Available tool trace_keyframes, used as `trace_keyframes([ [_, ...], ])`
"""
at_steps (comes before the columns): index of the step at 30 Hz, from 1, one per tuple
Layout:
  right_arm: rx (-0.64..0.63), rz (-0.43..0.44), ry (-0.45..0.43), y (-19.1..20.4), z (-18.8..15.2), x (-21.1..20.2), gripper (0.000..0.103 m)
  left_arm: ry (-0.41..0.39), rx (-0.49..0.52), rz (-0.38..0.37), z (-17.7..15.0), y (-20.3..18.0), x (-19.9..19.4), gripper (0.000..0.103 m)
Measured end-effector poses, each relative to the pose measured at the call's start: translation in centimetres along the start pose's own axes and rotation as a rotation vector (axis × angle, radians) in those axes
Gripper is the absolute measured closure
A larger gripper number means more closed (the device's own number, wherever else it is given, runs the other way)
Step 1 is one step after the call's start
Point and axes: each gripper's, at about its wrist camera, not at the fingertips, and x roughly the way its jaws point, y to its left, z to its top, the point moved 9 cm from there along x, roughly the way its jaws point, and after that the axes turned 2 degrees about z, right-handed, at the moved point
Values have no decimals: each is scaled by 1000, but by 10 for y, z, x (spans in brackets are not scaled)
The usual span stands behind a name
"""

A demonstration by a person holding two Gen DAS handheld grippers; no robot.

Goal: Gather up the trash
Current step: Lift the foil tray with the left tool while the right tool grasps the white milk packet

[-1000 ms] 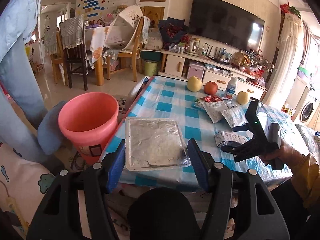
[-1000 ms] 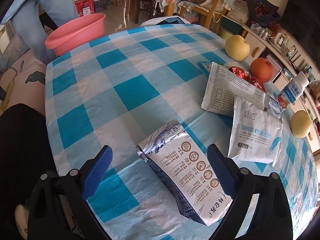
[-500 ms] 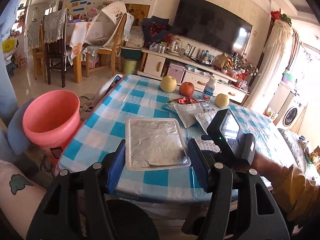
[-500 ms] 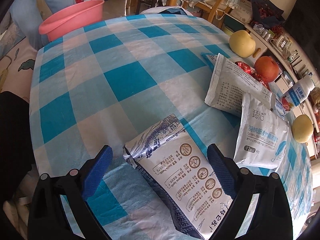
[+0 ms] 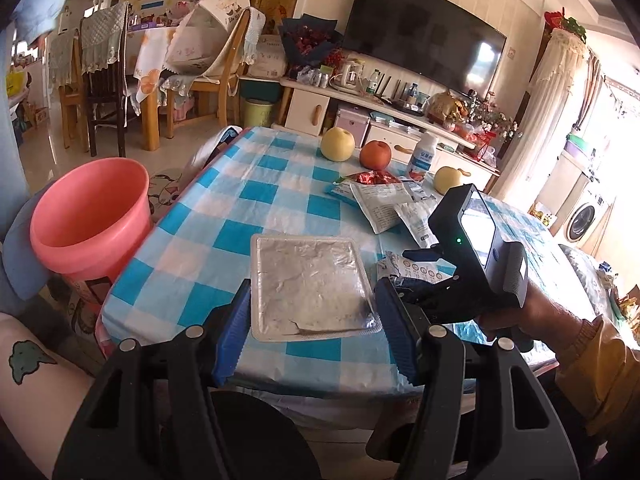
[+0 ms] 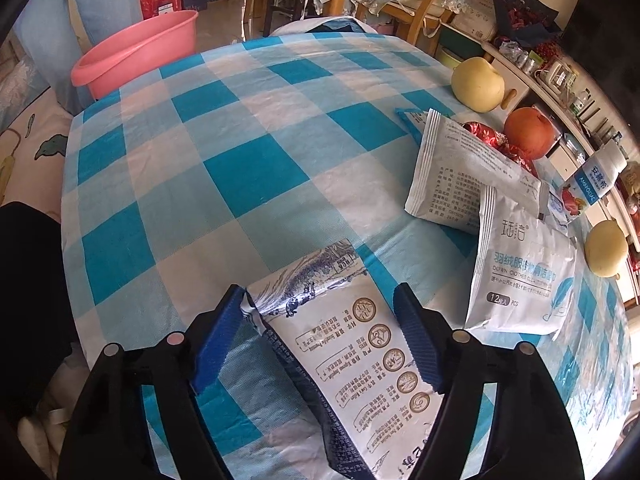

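The right gripper's (image 6: 320, 332) fingers (image 6: 216, 340) were closing around a printed foil packet (image 6: 360, 344) lying on the checked tablecloth (image 6: 256, 168), the left pad at its crumpled edge, while the left gripper (image 5: 314, 328) held a flat foil tray (image 5: 310, 284) clamped between its pads. Neither piece had reached the pink bucket (image 5: 86, 216) beside the table, whose visible inside looked empty. Two white sachets (image 6: 520, 276) and a red wrapper (image 6: 486, 136) by the fruit remained, so collection seemed barely begun.

Right gripper (image 6: 316, 336) fingers narrowed around the white printed snack pouch (image 6: 352, 344), left pad now touching it. Left gripper (image 5: 312, 332) swung toward the tabletop (image 5: 248, 200).
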Motion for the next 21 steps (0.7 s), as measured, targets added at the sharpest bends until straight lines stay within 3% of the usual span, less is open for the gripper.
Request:
trace_keyframes([
  [12, 27, -7, 5, -6, 1, 1, 34, 20, -1, -14, -7, 0, 12, 41],
  [16, 56, 11, 11, -8, 2, 6, 33, 21, -2, -17, -8, 0, 13, 41],
  [19, 86, 16, 14, -11, 3, 10, 23, 27, -4, -22, -10, -1, 16, 41],
  [21, 121, 49, 16, -14, 3, 13, 22, 30, -3, -23, -12, -1, 18, 41],
])
